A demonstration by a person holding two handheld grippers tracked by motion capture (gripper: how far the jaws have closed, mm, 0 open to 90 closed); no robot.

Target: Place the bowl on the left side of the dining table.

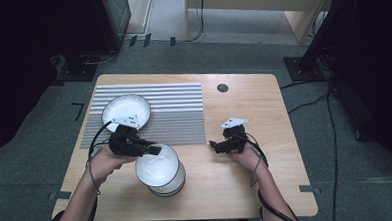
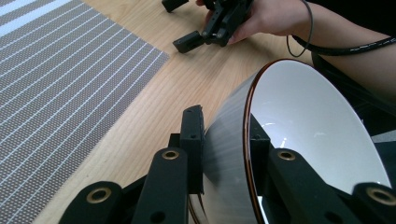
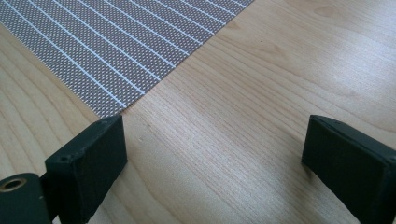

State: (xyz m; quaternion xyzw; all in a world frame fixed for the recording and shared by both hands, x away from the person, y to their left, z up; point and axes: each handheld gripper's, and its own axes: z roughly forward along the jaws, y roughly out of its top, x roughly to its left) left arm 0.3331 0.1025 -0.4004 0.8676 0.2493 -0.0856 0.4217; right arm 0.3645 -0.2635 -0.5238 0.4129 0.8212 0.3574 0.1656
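Wooden table (image 1: 267, 177) is covered at its far left part by a striped placemat (image 1: 176, 111), on which one white bowl (image 1: 126, 109) is laid. Near the front edge a stack of white bowls (image 1: 163, 178) is seen, and its tilted top bowl (image 2: 299, 140) is pinched at the rim by the left gripper (image 2: 224, 149), one jaw outside the wall and one inside. Because only the thin rim is held, the bowl could slip or knock the bowl beneath. The right gripper (image 3: 215, 154) is held spread and empty over bare wood, so no support would be given.
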